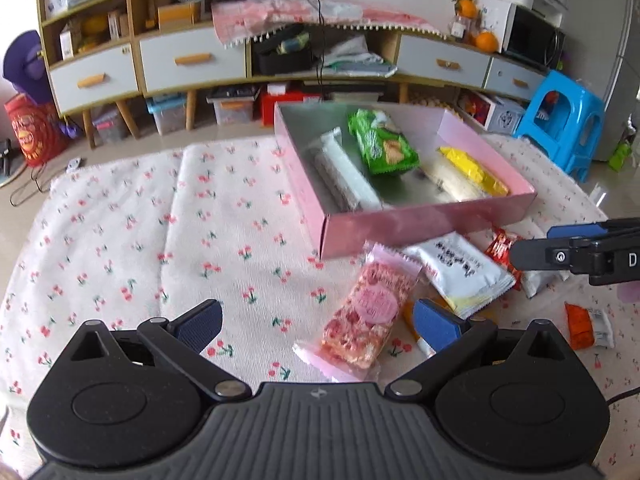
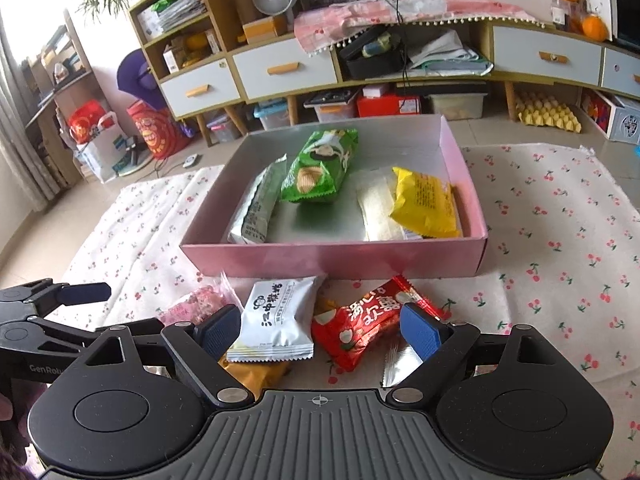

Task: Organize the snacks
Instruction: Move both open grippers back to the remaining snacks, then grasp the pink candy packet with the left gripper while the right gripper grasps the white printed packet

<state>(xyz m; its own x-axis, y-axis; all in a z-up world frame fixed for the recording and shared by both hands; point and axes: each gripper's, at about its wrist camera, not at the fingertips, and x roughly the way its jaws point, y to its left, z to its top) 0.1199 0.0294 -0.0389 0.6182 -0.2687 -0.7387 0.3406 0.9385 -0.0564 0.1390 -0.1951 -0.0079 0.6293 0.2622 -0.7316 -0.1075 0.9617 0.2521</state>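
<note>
Snacks lie loose on the cherry-print cloth (image 2: 560, 240) at six o'clock of the pink box (image 2: 332, 258): pink packet (image 1: 366, 312), white packet (image 2: 276, 320), red packet (image 2: 368, 322). Left gripper (image 1: 318, 322) and right gripper (image 2: 320, 330) both hover spread wide, holding nothing.

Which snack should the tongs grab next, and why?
Probably lower the right tongs and close on the red packet. It lies on the cloth outside the pink box, between the open fingers, beside the white packet. The left tongs, also open, hang by the pink snack bar.
</note>
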